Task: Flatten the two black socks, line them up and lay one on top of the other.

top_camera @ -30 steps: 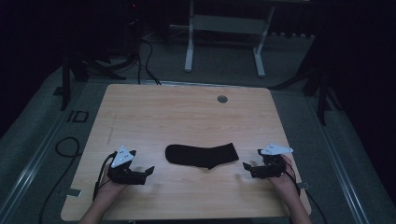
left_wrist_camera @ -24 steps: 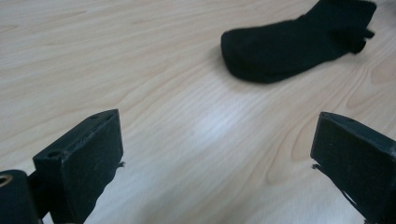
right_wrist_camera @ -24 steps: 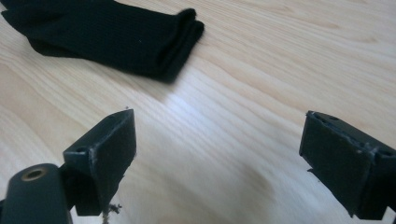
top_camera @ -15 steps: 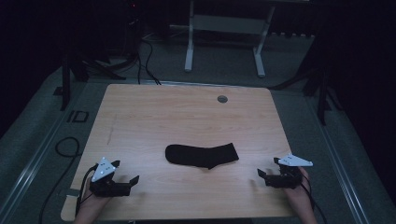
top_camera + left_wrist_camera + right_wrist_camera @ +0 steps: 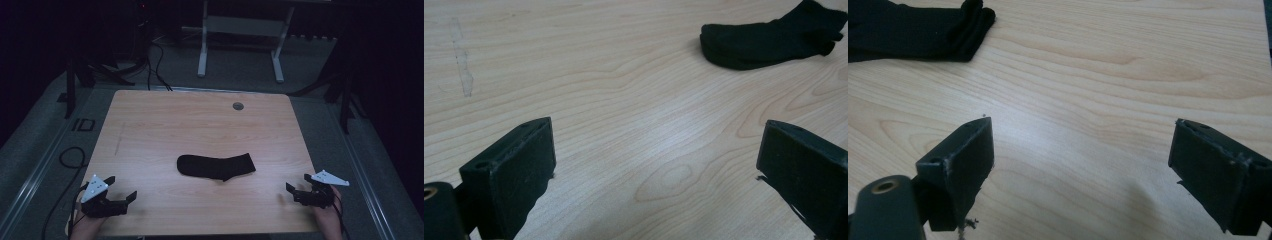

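high view: a black sock point(image 5: 216, 166) lies flat on the wooden counter point(image 5: 165, 120), no readable label on it. the left hand-held gripper point(image 5: 121, 194) sits well left of the sock, jaws spread and empty; the right hand-held gripper point(image 5: 292, 192) sits well right of it, jaws spread too.

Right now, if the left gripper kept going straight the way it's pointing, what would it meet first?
Probably bare table. The left gripper, jaws wide open, points across the wood; the black sock lies off to the right of that line, so it would likely pass beside it, though depth is hard to judge.
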A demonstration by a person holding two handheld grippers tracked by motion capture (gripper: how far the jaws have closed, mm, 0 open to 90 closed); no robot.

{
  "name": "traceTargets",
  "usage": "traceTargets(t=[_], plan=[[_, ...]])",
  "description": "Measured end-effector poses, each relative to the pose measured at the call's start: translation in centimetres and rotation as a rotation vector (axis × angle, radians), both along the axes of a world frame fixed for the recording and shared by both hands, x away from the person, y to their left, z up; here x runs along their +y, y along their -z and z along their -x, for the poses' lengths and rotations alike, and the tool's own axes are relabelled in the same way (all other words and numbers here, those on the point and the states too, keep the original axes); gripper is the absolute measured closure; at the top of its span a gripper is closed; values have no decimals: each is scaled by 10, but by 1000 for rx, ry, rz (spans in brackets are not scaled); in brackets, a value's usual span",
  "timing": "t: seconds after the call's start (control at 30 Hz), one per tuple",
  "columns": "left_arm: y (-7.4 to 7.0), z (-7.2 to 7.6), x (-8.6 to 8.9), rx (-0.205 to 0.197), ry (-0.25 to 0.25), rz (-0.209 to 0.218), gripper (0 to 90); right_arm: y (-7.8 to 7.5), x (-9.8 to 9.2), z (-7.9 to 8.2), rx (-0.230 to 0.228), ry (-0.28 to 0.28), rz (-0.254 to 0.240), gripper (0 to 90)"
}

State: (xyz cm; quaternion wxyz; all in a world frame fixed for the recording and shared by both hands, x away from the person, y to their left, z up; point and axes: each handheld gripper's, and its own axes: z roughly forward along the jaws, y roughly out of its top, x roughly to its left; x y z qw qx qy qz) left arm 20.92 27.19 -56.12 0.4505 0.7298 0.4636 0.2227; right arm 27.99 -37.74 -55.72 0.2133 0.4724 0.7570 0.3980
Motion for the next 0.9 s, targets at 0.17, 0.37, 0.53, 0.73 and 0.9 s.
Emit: traceTargets(t=[0.17, 0.37, 0.53, 0.73, 0.9], plan=[[-1, 4, 6, -20, -27, 32, 28, -1, -1, 5, -5, 10, 2, 110], [-1, 7, 9, -43, -49, 23, 28, 0, -1, 7, -19, 44, 17, 110], [-1, 8, 8, -44, -49, 22, 28, -1, -2, 8, -42, 60, 10, 110], [1, 8, 6, -41, -42, 11, 28, 0, 0, 7, -46, 65, 28, 110], [1, 8, 6, -47, -39, 14, 28, 1, 1, 7, -44, 54, 44, 110]])
